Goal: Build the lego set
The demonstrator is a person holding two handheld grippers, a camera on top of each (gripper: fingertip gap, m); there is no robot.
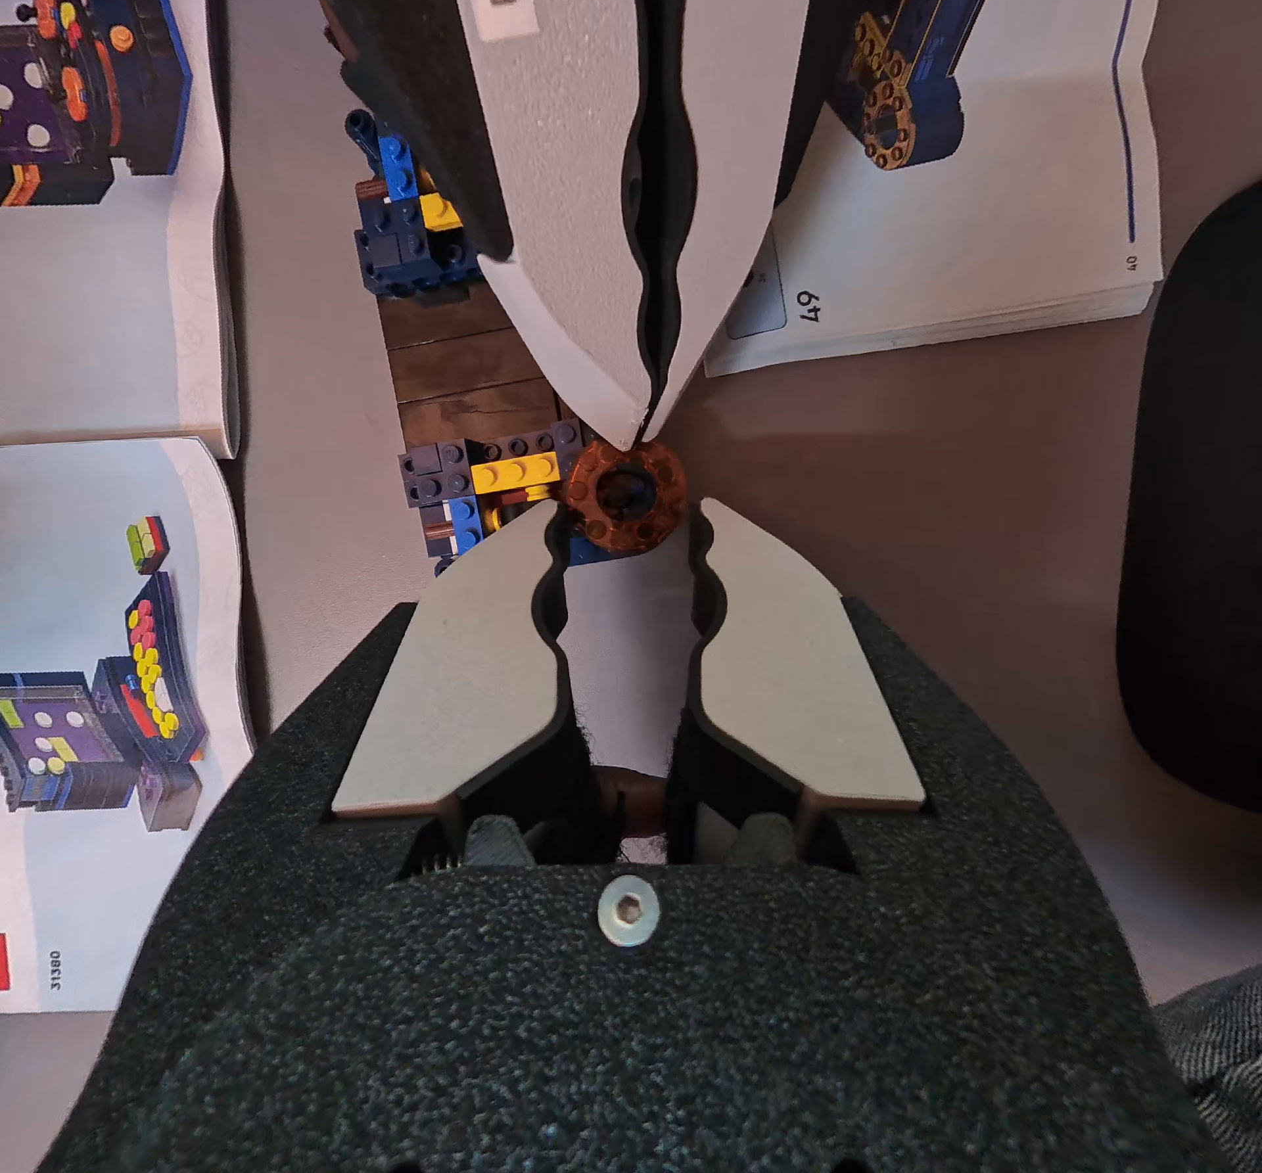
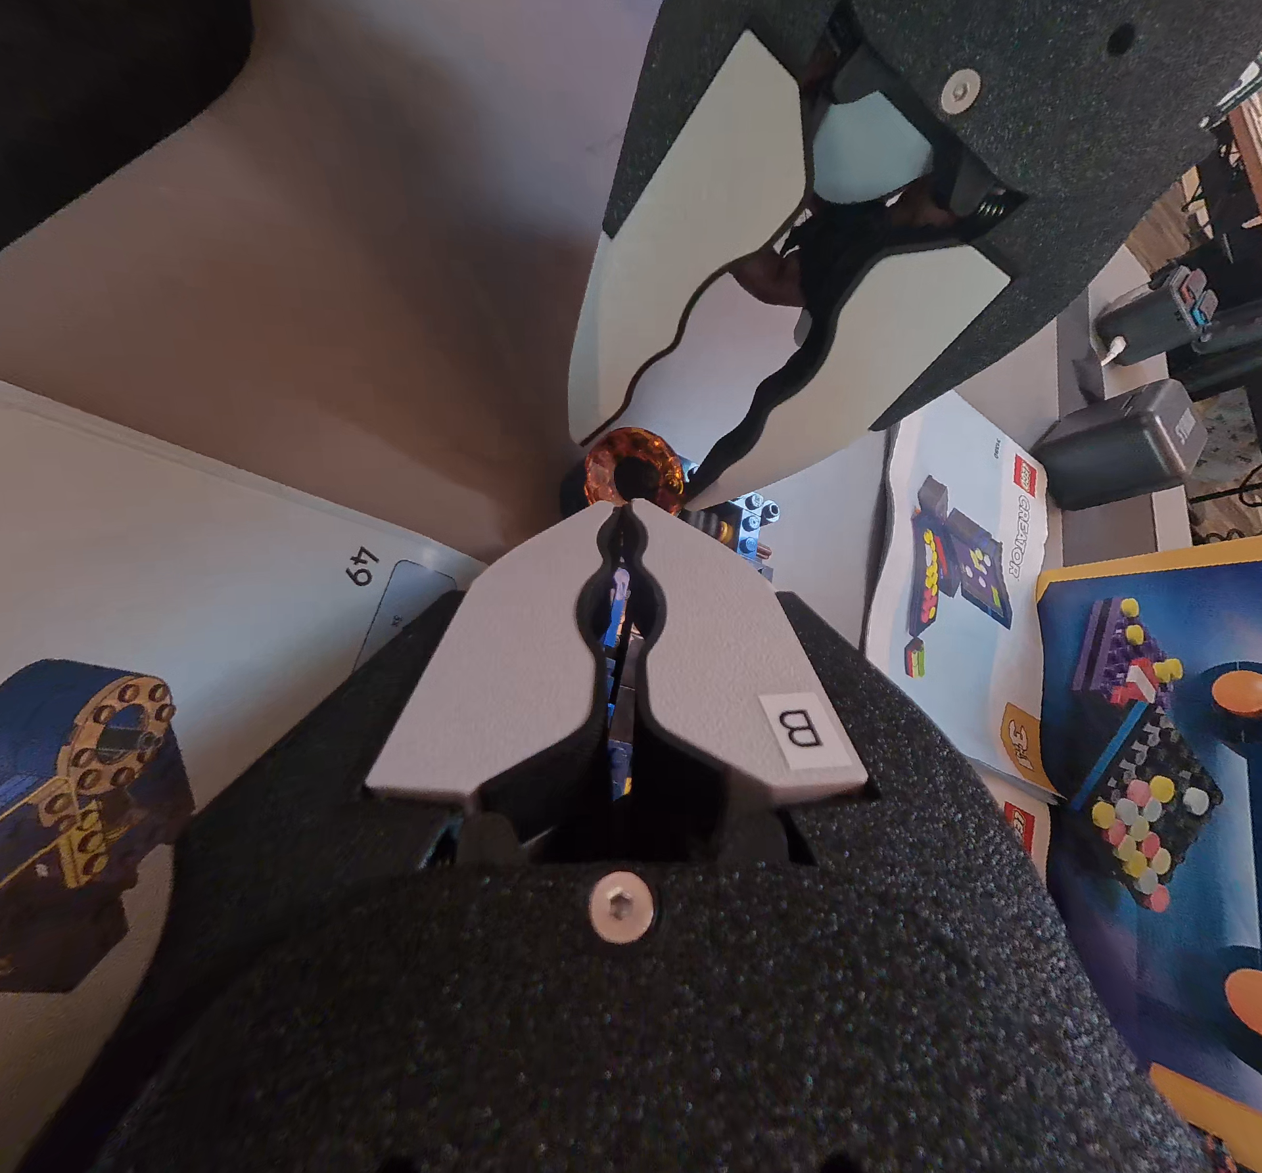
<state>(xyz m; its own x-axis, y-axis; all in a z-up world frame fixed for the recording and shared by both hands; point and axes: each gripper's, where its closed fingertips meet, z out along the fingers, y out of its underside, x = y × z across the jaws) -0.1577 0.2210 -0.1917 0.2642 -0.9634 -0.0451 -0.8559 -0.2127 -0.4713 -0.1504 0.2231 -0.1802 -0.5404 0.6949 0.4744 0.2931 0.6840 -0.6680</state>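
A: Left gripper (image 1: 625,512): fingers spread, one either side of a transparent orange ring plate (image 1: 625,497). Left fingertip (image 1: 539,515) sits at the ring's edge; right fingertip (image 1: 717,515) stands just clear of it. Not clamped.

B: Right gripper (image 2: 623,506): fingers pressed together, nothing between them. Closed tips touch the rim of the same ring, seen from the far side in the left wrist view.

A: Ring location?

B: At the near end of a brick model (image 1: 471,389) lying on the table (image 1: 888,491). Studs run round the ring's face; a dark hole at its centre shows a dark part inside.

A: Model make-up: brown tile deck mid-length, dark blue bricks at both ends, a yellow plate (image 1: 515,474) just beside the ring, medium blue bricks (image 1: 461,519) below that.

B: Surroundings: open instruction booklet (image 1: 956,218) behind the right gripper, showing a blue assembly with a gold-coloured ring. Two more booklets (image 1: 102,730) to the left of the model, with pictured builds in purple, blue and orange.

A: Further items: blue set box (image 2: 1161,765) beside the booklets in the right wrist view; a dark rounded object (image 1: 1202,491) at the table edge, identity not determinable.
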